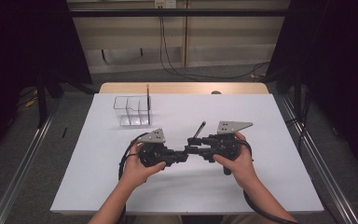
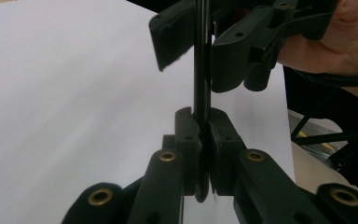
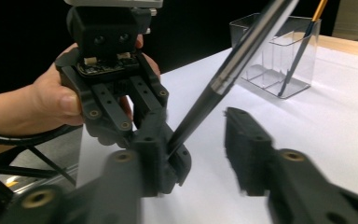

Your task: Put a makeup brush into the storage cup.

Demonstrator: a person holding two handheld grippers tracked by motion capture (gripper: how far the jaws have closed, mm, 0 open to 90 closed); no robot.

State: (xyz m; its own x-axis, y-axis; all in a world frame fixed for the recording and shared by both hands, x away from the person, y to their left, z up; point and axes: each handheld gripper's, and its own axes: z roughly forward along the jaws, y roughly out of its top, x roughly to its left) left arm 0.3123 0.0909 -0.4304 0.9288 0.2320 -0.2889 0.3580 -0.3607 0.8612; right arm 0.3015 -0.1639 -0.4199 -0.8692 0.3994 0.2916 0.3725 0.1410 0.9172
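A slim dark brush handle (image 1: 198, 131) slants up over the middle of the white table (image 1: 270, 182). My left gripper (image 2: 203, 116) is shut on its lower end, and the black shaft (image 2: 202, 60) rises straight from the jaws. My right gripper (image 3: 200, 135) faces it with its jaws open on either side of the shaft (image 3: 233, 65), not touching it. In the high view the left gripper (image 1: 181, 155) and the right gripper (image 1: 195, 148) meet tip to tip, each held in a hand.
A clear divided holder (image 1: 131, 111) stands at the back left of the table with an orange-handled brush (image 3: 303, 46) leaning in it. A wooden edge (image 1: 182, 87) runs behind the table. Cables trail from both grippers toward the person.
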